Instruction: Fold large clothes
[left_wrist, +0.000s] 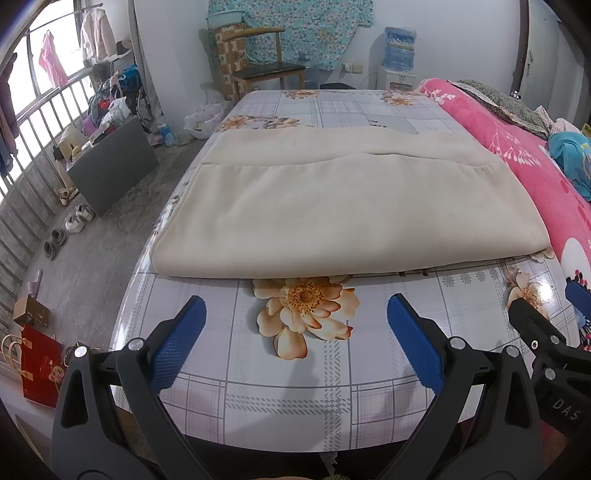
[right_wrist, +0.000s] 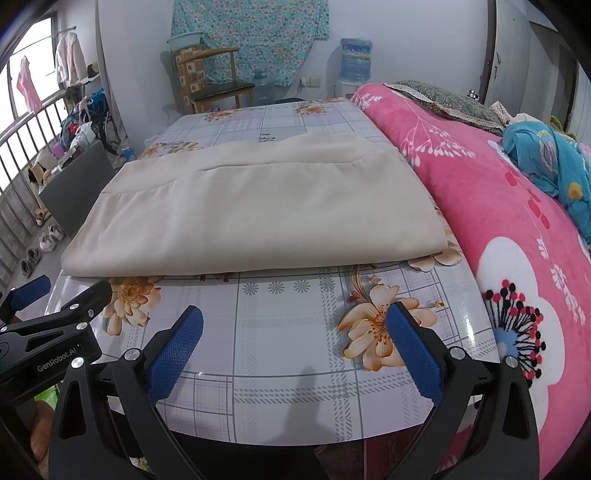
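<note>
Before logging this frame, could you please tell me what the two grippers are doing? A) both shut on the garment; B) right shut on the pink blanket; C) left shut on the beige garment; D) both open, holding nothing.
D: the left gripper and right gripper both have spread fingers over the floral tabletop, short of the folded beige garment.

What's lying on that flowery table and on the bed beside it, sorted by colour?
Beige: 1, folded garment on the table
Pink: 1, blanket
Teal: 1, cloth bundle
Grey patterned: 1, pillow
Total: 4
</note>
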